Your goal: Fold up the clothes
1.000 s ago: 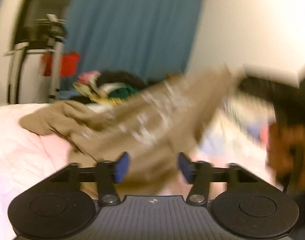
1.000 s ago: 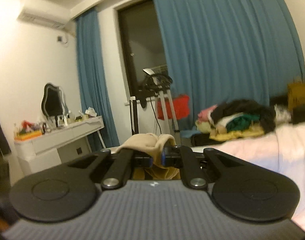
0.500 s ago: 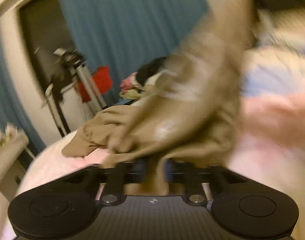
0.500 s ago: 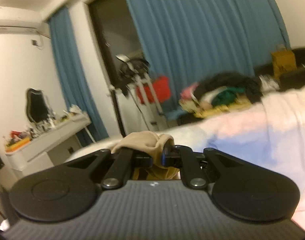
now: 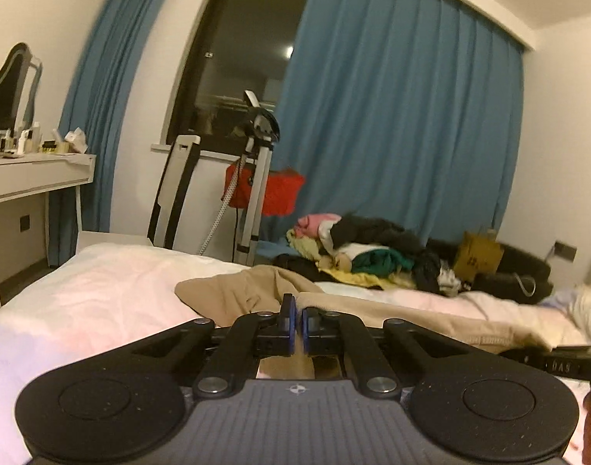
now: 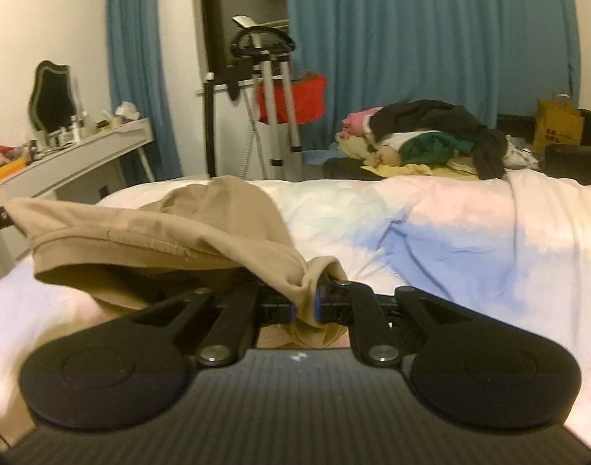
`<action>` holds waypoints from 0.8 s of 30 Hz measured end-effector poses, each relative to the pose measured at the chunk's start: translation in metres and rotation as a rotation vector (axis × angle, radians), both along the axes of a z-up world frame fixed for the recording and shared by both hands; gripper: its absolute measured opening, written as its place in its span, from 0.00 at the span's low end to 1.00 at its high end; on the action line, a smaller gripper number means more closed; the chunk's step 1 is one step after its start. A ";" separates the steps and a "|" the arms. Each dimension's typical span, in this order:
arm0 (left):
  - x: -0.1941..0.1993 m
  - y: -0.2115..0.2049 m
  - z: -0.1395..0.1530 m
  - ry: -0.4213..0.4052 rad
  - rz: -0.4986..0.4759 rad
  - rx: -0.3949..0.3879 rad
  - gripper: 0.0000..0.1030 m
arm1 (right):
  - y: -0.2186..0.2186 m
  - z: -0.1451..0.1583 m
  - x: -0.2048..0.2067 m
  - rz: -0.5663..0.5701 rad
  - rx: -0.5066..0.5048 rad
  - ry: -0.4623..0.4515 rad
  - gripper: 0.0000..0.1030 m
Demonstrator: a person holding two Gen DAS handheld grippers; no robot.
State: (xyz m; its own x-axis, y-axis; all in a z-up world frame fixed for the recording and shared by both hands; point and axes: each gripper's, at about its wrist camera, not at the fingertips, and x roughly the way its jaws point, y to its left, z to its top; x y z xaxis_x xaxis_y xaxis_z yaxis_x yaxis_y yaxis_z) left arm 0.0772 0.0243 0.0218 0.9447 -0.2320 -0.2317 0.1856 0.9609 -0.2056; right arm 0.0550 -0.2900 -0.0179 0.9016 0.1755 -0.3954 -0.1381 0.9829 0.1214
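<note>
A tan garment (image 5: pixel 253 290) lies stretched across the pale bed sheet (image 5: pixel 102 290). My left gripper (image 5: pixel 295 319) is shut, its blue pads together at the garment's near edge; cloth between them cannot be made out. In the right wrist view the same tan garment (image 6: pixel 160 228) spreads to the left, and my right gripper (image 6: pixel 305 302) is shut on a bunched corner of it, just above the sheet (image 6: pixel 450 240). The other gripper's black body (image 5: pixel 559 364) shows at the right edge of the left wrist view.
A pile of mixed clothes (image 5: pixel 365 252) lies at the bed's far side, with a brown paper bag (image 5: pixel 479 257) beside it. A garment steamer stand (image 5: pixel 256 178) and red cloth (image 5: pixel 276 190) stand by the blue curtains. A white dressing table (image 5: pixel 32 178) is at the left.
The left gripper closed at the garment's edge. Both grippers came down, and the garment went from hanging and swinging in the air to lying stretched on the bed.
</note>
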 end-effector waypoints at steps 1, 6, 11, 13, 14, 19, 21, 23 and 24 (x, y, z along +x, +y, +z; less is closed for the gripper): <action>-0.009 0.006 0.006 -0.006 -0.001 -0.016 0.03 | 0.001 0.005 -0.007 0.014 0.008 -0.006 0.12; -0.059 0.033 0.038 -0.064 -0.021 -0.117 0.03 | 0.003 0.045 -0.060 0.092 0.062 -0.080 0.12; -0.058 0.042 0.040 -0.001 -0.036 -0.122 0.03 | 0.009 0.059 -0.062 0.145 0.083 -0.065 0.12; -0.043 0.041 0.032 0.069 -0.032 -0.110 0.03 | 0.013 0.048 -0.038 0.157 0.105 0.021 0.12; -0.029 0.040 0.025 0.124 -0.028 -0.103 0.04 | 0.014 0.041 -0.025 0.163 0.116 0.069 0.12; 0.046 0.024 -0.017 0.365 -0.015 -0.057 0.04 | 0.015 -0.016 0.048 0.129 0.203 0.310 0.17; 0.069 0.014 -0.037 0.409 -0.004 -0.011 0.11 | 0.011 -0.039 0.066 0.118 0.255 0.361 0.36; 0.084 0.010 -0.053 0.422 0.017 0.037 0.34 | 0.006 -0.047 0.069 0.107 0.307 0.347 0.56; 0.087 0.013 -0.054 0.416 0.028 0.026 0.40 | 0.002 -0.047 0.068 0.099 0.332 0.329 0.64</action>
